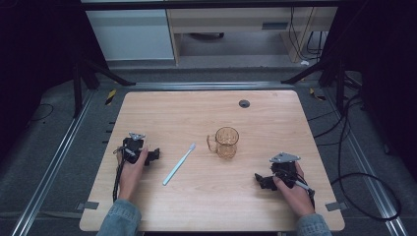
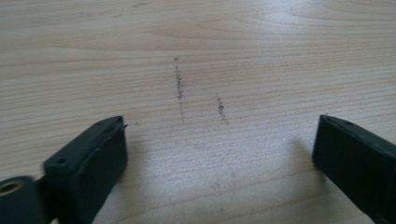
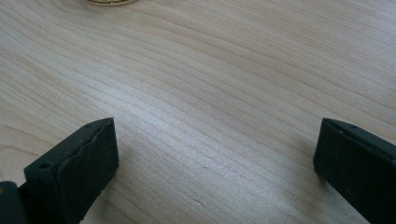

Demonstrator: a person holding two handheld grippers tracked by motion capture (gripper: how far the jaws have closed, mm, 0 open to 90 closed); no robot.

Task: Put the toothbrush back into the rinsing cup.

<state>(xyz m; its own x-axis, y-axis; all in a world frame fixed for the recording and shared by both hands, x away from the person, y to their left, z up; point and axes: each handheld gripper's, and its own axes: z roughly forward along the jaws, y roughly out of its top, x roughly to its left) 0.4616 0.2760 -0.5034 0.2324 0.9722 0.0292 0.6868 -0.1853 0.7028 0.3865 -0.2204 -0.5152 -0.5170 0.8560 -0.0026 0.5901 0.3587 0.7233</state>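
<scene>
pale blue toothbrush (image 1: pixel 179 163) lies between gaping left tongs (image 1: pixel 153 156) and gaping right tongs (image 1: pixel 260 181), nearer the left.

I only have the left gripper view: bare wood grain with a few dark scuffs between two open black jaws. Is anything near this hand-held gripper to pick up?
Observer: Yes. A pale blue-white plastic toothbrush lies just to the right of the left hand-held gripper, untouched.
Operator: Anything beyond it?
Observer: A clear amber glass mug with a handle stands upright further right, near the middle of the light wooden table.
Operator: Where is the other hand?
Observer: The right hand-held gripper rests at the near right, jaws open, nothing between them.
</scene>
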